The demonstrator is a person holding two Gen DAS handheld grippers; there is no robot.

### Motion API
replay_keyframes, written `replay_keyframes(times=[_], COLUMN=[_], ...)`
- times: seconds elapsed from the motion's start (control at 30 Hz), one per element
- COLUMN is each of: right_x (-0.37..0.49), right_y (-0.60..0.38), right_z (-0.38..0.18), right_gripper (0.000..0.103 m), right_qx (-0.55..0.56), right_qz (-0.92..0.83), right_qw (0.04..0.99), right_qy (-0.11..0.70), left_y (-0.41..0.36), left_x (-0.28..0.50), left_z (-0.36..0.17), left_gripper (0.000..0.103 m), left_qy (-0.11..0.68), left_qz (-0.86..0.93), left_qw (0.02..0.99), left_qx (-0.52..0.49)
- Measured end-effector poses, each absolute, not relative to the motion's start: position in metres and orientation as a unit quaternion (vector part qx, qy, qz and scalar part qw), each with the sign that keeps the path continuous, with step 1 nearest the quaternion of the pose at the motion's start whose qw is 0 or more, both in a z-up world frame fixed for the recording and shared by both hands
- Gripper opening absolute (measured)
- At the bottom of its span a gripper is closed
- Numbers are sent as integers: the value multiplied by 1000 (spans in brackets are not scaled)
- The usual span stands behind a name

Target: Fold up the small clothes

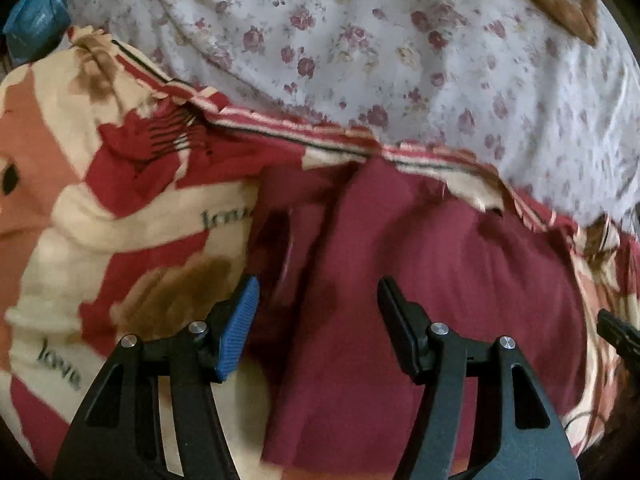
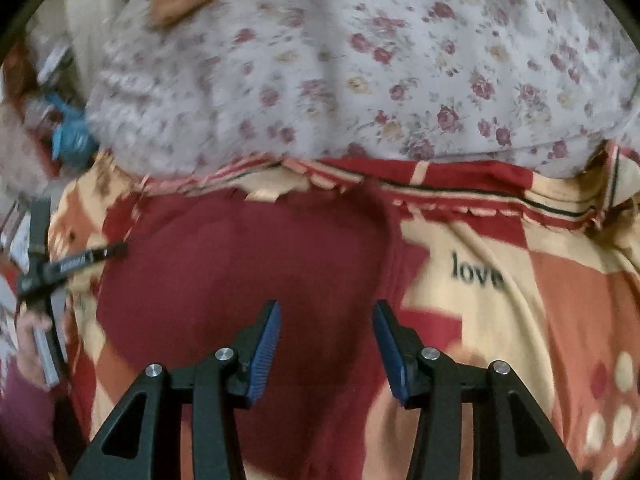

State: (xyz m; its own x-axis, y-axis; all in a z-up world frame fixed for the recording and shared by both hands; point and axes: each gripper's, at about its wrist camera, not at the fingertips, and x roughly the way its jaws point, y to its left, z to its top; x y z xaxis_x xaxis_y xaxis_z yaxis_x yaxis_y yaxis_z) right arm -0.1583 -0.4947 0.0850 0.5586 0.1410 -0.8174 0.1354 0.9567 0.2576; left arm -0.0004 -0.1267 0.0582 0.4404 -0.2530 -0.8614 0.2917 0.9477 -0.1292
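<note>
Nearest in the left wrist view, the left claw (image 1: 318,312) hangs with its jaws apart and nothing between them, pointed down over a dark red garment (image 1: 420,280). A raised lengthwise fold runs up the cloth just ahead of its blue pad. In the right wrist view the right claw (image 2: 326,334) also stands with jaws apart and empty, above the same dark red garment (image 2: 240,272), close to that garment's right-hand edge.

The garment lies spread on a patchwork blanket (image 1: 120,208) of red, cream and orange squares printed with the word "love", so the work surface looks like a bed. At the left of the right wrist view the left claw (image 2: 116,249) shows again, with a hand (image 2: 34,344) on its grip.

Beyond the blanket's striped hem lies a white floral sheet (image 1: 400,48), and past that a brown patterned cloth (image 1: 560,0), too blurred to name more closely.

Neither claw grips cloth, so this reads as a pause between folds. The next move probably calls for each claw to drop onto an edge, pinch a single layer, and carry it across without dragging the blanket.
</note>
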Motion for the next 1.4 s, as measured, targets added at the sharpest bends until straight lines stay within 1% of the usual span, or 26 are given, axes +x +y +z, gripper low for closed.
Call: replay_keyframes(times=[0.1,0.2,0.3,0.33,0.43,0.57,0.63,0.73,0.93,1.23,1.4], right_x=[-174,-182,-183,-182,-180,-166,-146,-117,-39,40,66], right_y=[-473,-457,-455,-459,-461,-430,-408,-370,-289,-239,-234], right_z=[81,54,42,42,58,91,95,86,45,11,5], right_gripper=[46,46,46,46,46,46,46,46,46,46,46], right_qx=[120,85,56,71,101,65,65,60,32,-8,4], right_qz=[16,10,-21,-22,-21,-15,10,43,86,69,64], right_qw=[869,854,848,839,845,871,874,874,863,853,849], right_qy=[479,513,526,539,524,486,481,480,497,517,525], left_y=[-121,-112,-96,-91,-86,-85,-84,-80,-81,-77,-77], left_x=[-21,-39,-46,-47,-51,-54,-52,-49,-45,-36,-33], left_z=[53,42,30,30,33,31,29,26,23,21,20], left_gripper=[62,62,62,62,62,62,62,62,62,63,63], left_qy=[510,513,528,527,524,518,516,515,510,515,518], left_qz=[-158,-136,-139,-141,-144,-151,-155,-166,-180,-193,-195], left_qw=[845,846,838,838,839,841,841,839,840,833,830], left_qx=[29,48,8,-10,-26,-33,-38,-45,-41,-57,-70])
